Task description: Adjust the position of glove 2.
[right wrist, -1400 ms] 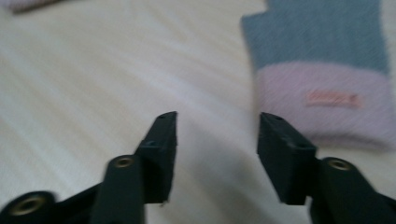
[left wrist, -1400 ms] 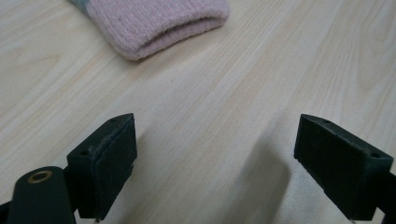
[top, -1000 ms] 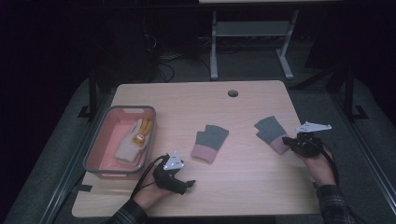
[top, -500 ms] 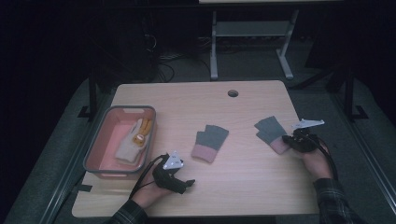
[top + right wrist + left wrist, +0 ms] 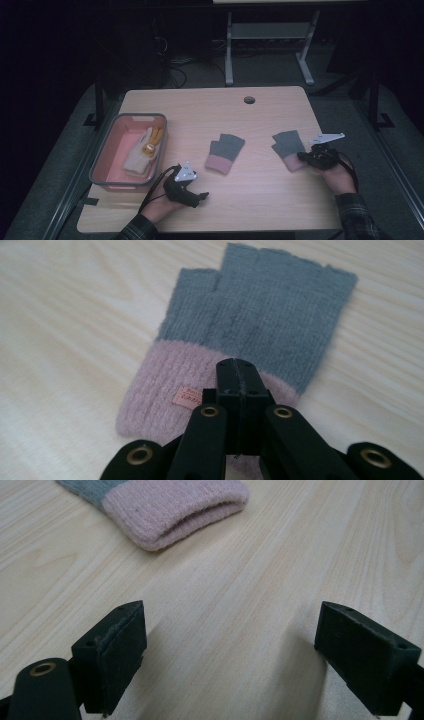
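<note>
The right gripper [image 5: 235, 371] is closed, pinching the pink cuff of the right glove [image 5: 260, 315] at the desk's [image 5: 260, 190] right side. The left gripper [image 5: 225, 655] is open w/ nothing held, near the middle glove [image 5: 225, 153]. Both gloves seem not yet put in the pink basket [image 5: 107, 150], so most work is left.

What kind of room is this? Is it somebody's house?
Probably a lab or workshop, not a house: a bare wooden table sits in a dark room, cables trail on the floor behind it, and a metal stand is there too.

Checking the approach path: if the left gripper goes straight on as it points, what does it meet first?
Probably the pink knit cuff of the middle grey fingerless glove; the left gripper, open, faces bare wooden table before it.
</note>
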A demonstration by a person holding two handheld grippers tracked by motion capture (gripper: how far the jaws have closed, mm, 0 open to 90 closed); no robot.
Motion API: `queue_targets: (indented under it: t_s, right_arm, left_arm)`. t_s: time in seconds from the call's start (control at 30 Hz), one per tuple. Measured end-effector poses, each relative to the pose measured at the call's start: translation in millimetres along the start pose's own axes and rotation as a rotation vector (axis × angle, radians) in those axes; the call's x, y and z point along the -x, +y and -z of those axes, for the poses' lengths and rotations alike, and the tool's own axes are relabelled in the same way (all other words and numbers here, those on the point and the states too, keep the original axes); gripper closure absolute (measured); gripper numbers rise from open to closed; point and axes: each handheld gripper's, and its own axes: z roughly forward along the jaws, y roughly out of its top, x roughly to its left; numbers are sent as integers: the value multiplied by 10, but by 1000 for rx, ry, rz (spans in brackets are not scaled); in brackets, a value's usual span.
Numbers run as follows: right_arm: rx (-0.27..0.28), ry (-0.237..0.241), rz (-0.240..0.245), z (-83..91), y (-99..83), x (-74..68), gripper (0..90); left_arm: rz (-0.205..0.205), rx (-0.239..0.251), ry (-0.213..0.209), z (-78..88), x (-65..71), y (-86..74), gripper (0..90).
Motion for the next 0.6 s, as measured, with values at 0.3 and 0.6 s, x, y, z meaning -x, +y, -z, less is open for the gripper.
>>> queue_targets:
  t_s: [0.3, 0.6]
  right_arm:
    - [-24, 44, 65, 54, -25, -228, 900]
    - [-27, 89, 137, 102, -69, -540, 900]
  left_arm:
    - [5, 4, -2, -3, 4, -2, 126]
    - [5, 5, -2, -5, 3, -4, 126]
